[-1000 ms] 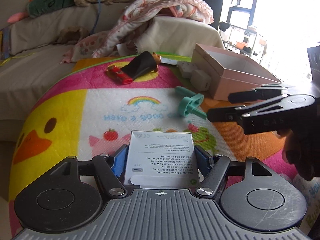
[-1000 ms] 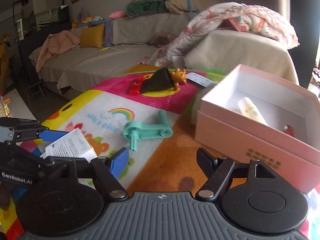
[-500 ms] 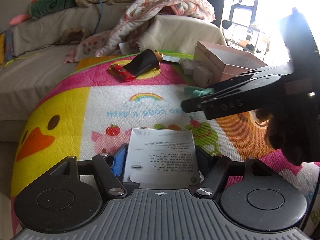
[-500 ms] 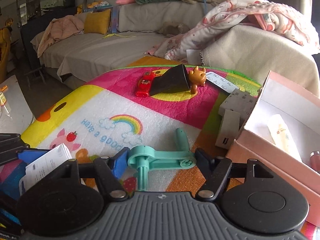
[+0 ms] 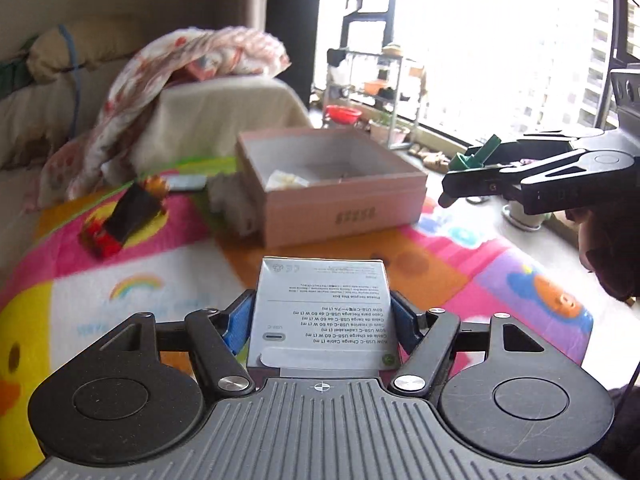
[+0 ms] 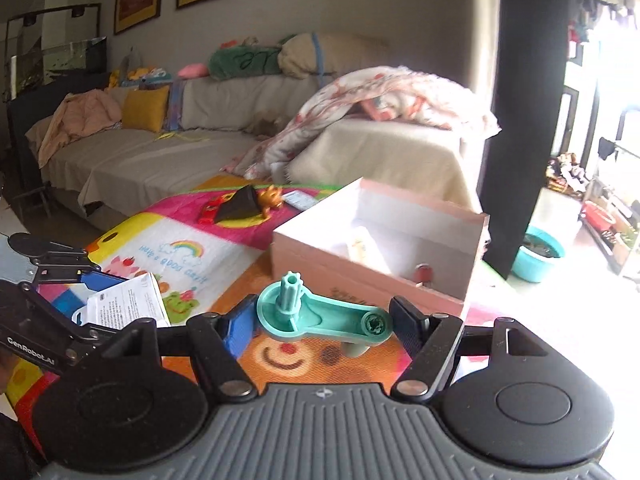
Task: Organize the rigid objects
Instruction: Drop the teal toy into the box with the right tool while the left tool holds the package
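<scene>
Sofa [image 6: 168, 152] runs along the back wall, a floral blanket [image 6: 384, 100] heaped on its end.

Play mat [image 5: 132, 264] covers the surface in front, printed with a rainbow and a duck.

Pink box [image 5: 332, 184] stands open on the mat, toward the far side. Inside: a pale tube and a small red-capped item, both low against the inner walls. In the right wrist view the box [image 6: 384, 236] sits directly beyond the fingertips, near but not touching.

Black wedge [image 5: 130, 216] lies on the mat left of the box, a red toy [image 5: 100, 242] touching its near edge and a small orange figure [image 6: 270, 196] at its far end. Well apart from both grippers.

Left gripper [image 5: 322, 316]: pinching a white carton [image 5: 322, 312], printed side up, text upside down to the camera. Blue pads press on its two long sides; the carton projects forward past the fingertips, clear of the mat. Box lies ahead of it, slightly right.

Right gripper [image 6: 324, 320]: clamped on a teal crank [image 6: 320, 314], held crosswise, one end at each pad. The splined hub stands up at the left end; a short stub hangs down at the right end. Crank is lifted off the mat. From the left wrist view this gripper [image 5: 460, 180] is at the right of the box, level with its rim, the crank's [image 5: 478, 156] green tip poking up between the fingers.
</scene>
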Demonstrator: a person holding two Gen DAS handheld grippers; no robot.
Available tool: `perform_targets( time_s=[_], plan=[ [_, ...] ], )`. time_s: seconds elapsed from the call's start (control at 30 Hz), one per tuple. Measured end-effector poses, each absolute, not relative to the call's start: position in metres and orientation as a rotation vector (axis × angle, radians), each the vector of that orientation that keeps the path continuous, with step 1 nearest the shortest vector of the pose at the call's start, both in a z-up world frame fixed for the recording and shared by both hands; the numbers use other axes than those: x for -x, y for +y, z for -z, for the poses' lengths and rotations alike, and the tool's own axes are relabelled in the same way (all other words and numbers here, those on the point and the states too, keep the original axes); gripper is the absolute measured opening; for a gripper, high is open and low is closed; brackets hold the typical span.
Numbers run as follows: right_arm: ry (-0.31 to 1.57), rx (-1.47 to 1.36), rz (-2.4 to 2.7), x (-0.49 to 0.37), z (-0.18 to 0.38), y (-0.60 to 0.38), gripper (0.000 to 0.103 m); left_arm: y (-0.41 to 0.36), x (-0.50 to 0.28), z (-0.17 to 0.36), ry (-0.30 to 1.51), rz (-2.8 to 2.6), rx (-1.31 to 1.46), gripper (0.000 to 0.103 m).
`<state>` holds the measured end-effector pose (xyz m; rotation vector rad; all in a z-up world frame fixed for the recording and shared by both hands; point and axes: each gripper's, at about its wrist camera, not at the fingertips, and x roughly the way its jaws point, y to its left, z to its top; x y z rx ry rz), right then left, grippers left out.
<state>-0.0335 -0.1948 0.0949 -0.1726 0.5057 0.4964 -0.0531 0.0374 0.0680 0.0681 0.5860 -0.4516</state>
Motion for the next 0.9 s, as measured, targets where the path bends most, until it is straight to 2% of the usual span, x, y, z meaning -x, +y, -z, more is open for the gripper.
perform_targets(
  time_s=[0.17, 0.23, 0.37, 0.5, 0.73, 0.9],
  plan=[
    [0.389, 0.083, -0.371, 0.013, -0.128, -0.234, 0.071, 0.007, 0.0, -0.114, 0.397, 0.454, -0.056, 0.075],
    [0.346, 0.048, -0.359, -0.007, -0.143, -0.241, 0.071, 0.0, -0.029, -0.125, 0.374, 0.457, -0.002, 0.075],
    [0.309, -0.057, -0.347, -0.062, -0.166, -0.243, 0.071, -0.017, -0.089, -0.127, 0.407, 0.5, 0.071, 0.075],
    [0.385, -0.152, -0.402, -0.123, -0.174, -0.236, 0.072, -0.026, -0.137, -0.101, 0.564, 0.474, 0.091, 0.071],
    [0.332, -0.022, -0.309, -0.088, -0.129, -0.23, 0.072, 0.035, -0.111, -0.097, 0.364, 0.413, 0.217, 0.071],
    [0.407, 0.088, -0.327, -0.045, -0.079, -0.218, 0.072, 0.097, -0.1, -0.084, 0.403, 0.216, 0.261, 0.071]
  ],
)
